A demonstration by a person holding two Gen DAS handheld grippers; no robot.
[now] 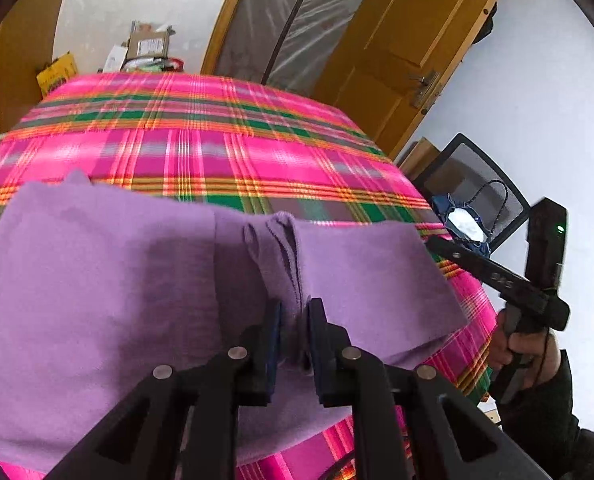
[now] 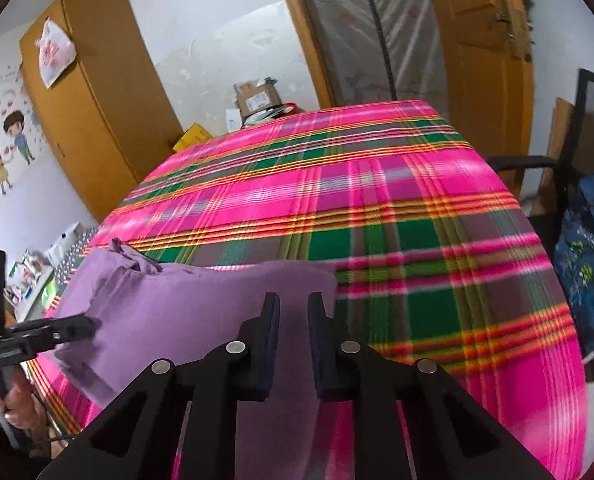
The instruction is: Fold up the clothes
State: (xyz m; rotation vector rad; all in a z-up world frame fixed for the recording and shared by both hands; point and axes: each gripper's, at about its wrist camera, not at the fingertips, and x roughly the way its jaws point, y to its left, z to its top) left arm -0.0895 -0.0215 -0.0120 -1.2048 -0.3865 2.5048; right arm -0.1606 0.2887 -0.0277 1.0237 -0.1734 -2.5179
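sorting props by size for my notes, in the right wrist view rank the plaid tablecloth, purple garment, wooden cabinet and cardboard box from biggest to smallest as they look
1. plaid tablecloth
2. purple garment
3. wooden cabinet, close to the garment in apparent size; it stands farther away, so true order is unsure
4. cardboard box

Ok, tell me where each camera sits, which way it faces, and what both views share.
Left wrist: sits behind the left tongs, facing across the bed toward the door; they pinch a bunch of the purple garment. The right tongs and the right hand gripping their handle show at right.
Right wrist: sits behind the right tongs, looking across the plaid bedspread toward the wardrobe and door; purple fabric lies between the fingers. The left tongs bite the garment's edge at left.
Shared: garment, bedspread, door, cardboard box.
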